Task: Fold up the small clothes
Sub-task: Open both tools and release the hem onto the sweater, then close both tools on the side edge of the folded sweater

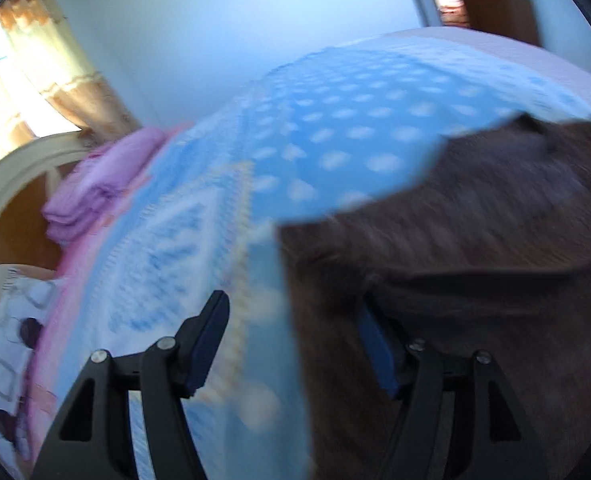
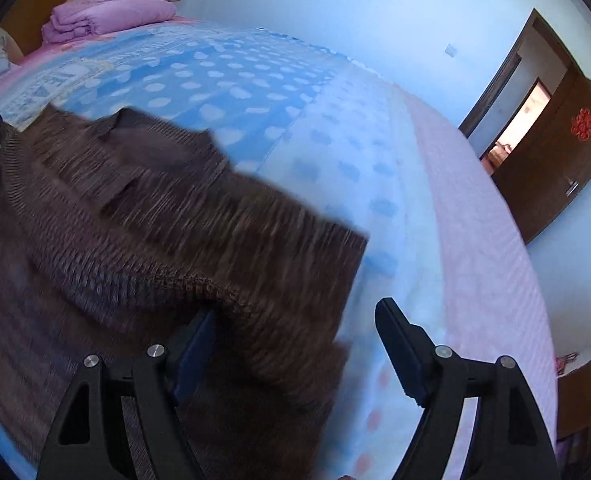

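Note:
A brown knitted sweater (image 2: 143,216) lies on a blue bedspread with white dots (image 2: 223,76). In the left wrist view the sweater (image 1: 475,232) fills the right side. My left gripper (image 1: 295,312) is open, its jaws spread wide over the sweater's left edge; the right finger sits under a raised fold. My right gripper (image 2: 299,320) is open, its jaws spread over the sweater's right edge, with a knitted fold draped over the left finger. Both views are motion-blurred.
A folded purple quilt (image 2: 103,16) lies at the head of the bed by a wooden headboard (image 1: 11,208). A patterned pillow (image 1: 11,336) lies at the left. A brown door (image 2: 555,160) stands open at the right. Curtains (image 1: 47,64) hang by the window.

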`<action>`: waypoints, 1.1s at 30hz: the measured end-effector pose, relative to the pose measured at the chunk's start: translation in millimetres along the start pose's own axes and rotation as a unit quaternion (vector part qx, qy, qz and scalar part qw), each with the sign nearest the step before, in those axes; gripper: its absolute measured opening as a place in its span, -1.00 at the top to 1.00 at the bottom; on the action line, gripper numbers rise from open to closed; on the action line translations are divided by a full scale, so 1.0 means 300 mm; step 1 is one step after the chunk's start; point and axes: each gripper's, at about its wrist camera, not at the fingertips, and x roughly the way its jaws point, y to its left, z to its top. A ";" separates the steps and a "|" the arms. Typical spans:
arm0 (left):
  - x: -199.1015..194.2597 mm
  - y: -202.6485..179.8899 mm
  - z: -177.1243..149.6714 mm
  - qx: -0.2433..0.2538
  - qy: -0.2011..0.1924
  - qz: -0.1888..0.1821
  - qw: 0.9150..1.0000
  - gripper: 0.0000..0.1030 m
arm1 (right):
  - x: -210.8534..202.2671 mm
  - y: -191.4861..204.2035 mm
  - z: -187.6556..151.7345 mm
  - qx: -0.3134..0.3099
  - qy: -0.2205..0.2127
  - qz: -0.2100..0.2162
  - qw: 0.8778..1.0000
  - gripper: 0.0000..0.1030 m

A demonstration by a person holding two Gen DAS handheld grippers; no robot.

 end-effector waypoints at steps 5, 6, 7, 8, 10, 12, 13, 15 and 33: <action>0.092 0.112 0.052 -0.065 0.049 0.003 0.997 -0.44 | -0.016 -0.152 0.102 0.087 -0.025 -0.014 0.996 -0.53; 0.099 0.128 0.041 -0.071 0.055 0.005 0.996 -0.44 | -0.020 -0.159 0.095 0.090 -0.025 -0.011 0.996 -0.53; 0.101 0.141 0.021 -0.072 0.057 0.003 0.996 -0.44 | -0.026 -0.163 0.078 0.090 -0.026 -0.006 0.996 -0.53; 0.103 0.150 0.005 -0.072 0.059 0.001 0.996 -0.44 | -0.031 -0.164 0.053 0.089 -0.026 0.000 0.996 -0.53; 0.104 0.179 -0.044 -0.083 0.067 0.004 0.994 -0.47 | -0.034 -0.162 -0.009 0.094 -0.021 0.026 0.995 -0.53; 0.088 0.202 -0.084 -0.097 0.067 -0.001 0.993 -0.47 | -0.040 -0.156 -0.059 0.103 -0.017 0.055 0.993 -0.53; 0.070 0.212 -0.105 -0.104 0.065 0.000 0.992 -0.47 | -0.042 -0.151 -0.093 0.104 -0.011 0.075 0.992 -0.53; 0.019 0.218 -0.127 -0.110 0.044 -0.011 0.993 -0.47 | -0.045 -0.123 -0.120 0.096 -0.009 0.096 0.991 -0.53; 0.087 0.049 -0.018 -0.103 0.036 -0.198 0.974 0.64 | 0.059 -0.180 -0.144 0.173 -0.004 0.185 0.967 -0.09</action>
